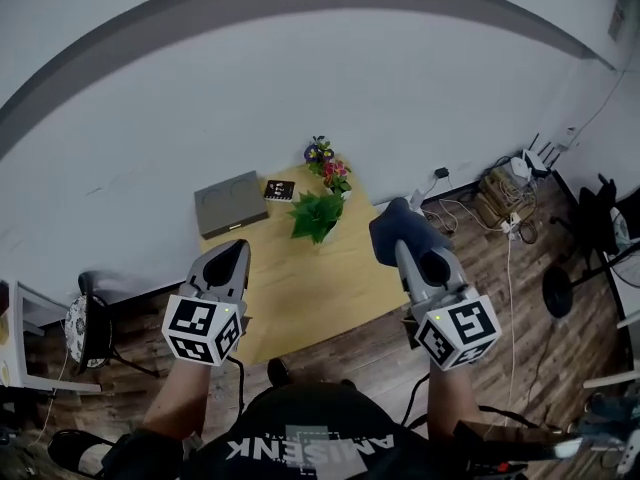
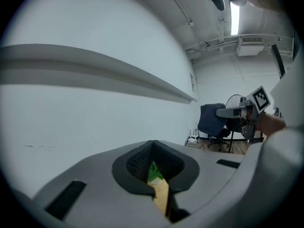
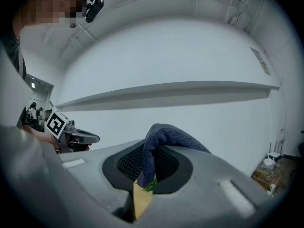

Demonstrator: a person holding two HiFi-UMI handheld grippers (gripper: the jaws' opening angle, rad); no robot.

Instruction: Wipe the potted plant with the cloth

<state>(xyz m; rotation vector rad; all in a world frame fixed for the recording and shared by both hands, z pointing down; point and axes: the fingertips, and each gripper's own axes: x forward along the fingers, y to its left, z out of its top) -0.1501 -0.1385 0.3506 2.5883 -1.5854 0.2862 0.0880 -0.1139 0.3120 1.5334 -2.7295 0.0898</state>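
**Head view.** The potted plant [image 1: 317, 215] stood on the far part of a light wooden table [image 1: 300, 298], close to the white wall. A pot of coloured flowers [image 1: 328, 165] stood just behind it. A grey box [image 1: 230, 203] and a small dark item [image 1: 279, 189] lay to its left. Both grippers were held above the near half of the table and pointed toward the wall. The left gripper [image 1: 237, 248] was below and to the left of the plant. The right gripper [image 1: 402, 248] was to the plant's right. A dark blue cloth [image 1: 405, 226] was bunched over the right gripper's tip. Neither gripper nor the cloth touched the plant, which lay ahead of the tips and between them.

**Left gripper view.** The jaws of the left gripper [image 2: 153, 148] were closed together with nothing gripped. Green leaves of the potted plant [image 2: 153, 174] and a strip of table [image 2: 161, 196] showed through the slot below the pads. The plant lay ahead of the tip and apart from it. The right gripper [image 2: 227, 112] with the cloth [image 2: 211, 119] appeared at the right.

**Right gripper view.** The jaws of the right gripper [image 3: 145, 163] were clamped on the cloth [image 3: 164, 139]. The cloth rose from between the pads and draped over the right jaw. A leaf tip of the potted plant [image 3: 151, 185] showed below the cloth's hanging end. The left gripper [image 3: 80, 137] appeared at the left.
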